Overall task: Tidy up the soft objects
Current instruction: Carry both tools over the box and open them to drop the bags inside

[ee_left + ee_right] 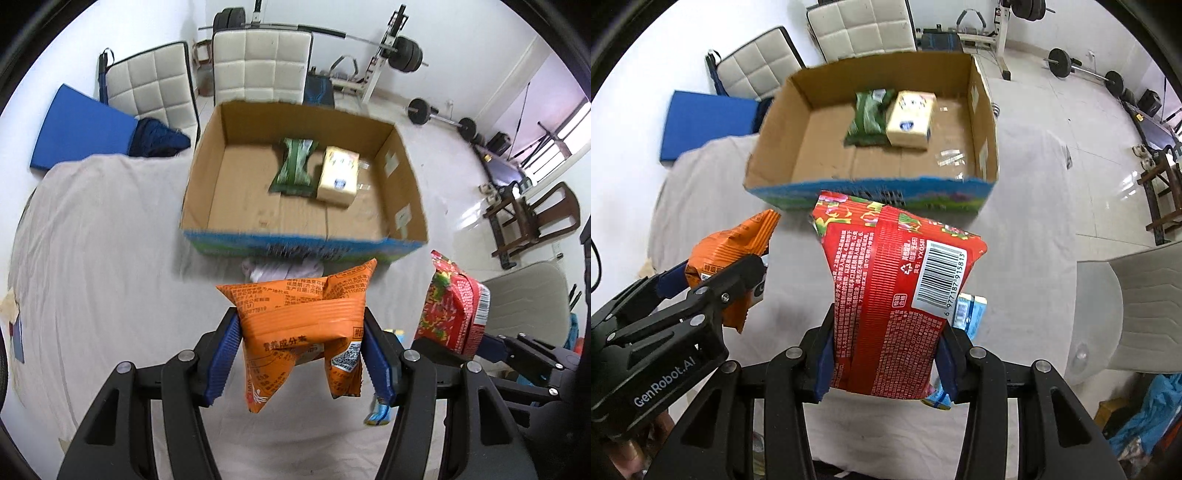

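My left gripper (pixel 301 347) is shut on an orange snack packet (pixel 299 314) and holds it above the sheet-covered table, just short of the open cardboard box (pixel 207 177). My right gripper (pixel 884 354) is shut on a red snack bag (pixel 897 291), also held in front of the box (pixel 982 122). The box holds a green packet (pixel 293 166) and a yellow tissue pack (pixel 338 175). In the right wrist view the left gripper (pixel 713 280) with the orange packet (pixel 727 247) is at the left. The red bag (pixel 452 306) shows at the right of the left wrist view.
A light blue packet (pixel 967 310) lies on the sheet under the red bag. A pale cloth item (pixel 280 267) lies against the box front. White padded chairs (pixel 258 62), a blue mat (pixel 81 129) and gym weights (pixel 406 53) stand beyond the table. A grey chair (pixel 1137 310) is at right.
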`<state>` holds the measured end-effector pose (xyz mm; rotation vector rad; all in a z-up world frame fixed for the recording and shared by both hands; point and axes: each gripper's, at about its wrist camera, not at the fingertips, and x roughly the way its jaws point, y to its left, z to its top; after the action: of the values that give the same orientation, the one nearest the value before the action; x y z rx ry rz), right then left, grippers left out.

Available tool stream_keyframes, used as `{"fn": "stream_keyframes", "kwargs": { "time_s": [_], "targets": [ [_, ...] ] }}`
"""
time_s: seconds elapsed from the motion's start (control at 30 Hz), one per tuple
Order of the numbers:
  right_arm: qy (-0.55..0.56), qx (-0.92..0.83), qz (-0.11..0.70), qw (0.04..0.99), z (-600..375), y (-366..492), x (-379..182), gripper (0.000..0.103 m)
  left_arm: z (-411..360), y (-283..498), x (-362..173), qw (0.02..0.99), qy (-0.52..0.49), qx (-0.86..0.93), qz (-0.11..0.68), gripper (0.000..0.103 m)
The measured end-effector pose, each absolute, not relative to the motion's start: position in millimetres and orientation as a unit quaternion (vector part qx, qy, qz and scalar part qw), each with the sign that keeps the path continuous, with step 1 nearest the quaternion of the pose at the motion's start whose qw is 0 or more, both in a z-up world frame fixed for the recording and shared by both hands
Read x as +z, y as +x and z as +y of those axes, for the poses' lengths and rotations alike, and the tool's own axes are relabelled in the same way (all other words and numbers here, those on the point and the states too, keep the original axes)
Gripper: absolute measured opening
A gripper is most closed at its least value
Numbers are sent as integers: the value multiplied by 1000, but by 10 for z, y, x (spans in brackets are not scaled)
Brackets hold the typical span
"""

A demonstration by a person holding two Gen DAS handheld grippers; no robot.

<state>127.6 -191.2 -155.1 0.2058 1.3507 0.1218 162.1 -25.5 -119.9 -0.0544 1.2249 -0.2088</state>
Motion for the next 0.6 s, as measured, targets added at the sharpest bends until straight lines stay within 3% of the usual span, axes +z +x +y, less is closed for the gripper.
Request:
{"fn": "stream_keyframes", "kwargs": {
  "time_s": [0.3, 0.6],
  "targets": [
    [110, 29, 601, 791, -2228, 2096, -1359, 48, -271, 2493, -1166, 821, -6, -99, 563, 60],
    [128, -18, 652, 747, -2394, 3089, -2185, 48, -193, 3491, -1849, 781, -6, -85, 619, 60]
  ]
}}
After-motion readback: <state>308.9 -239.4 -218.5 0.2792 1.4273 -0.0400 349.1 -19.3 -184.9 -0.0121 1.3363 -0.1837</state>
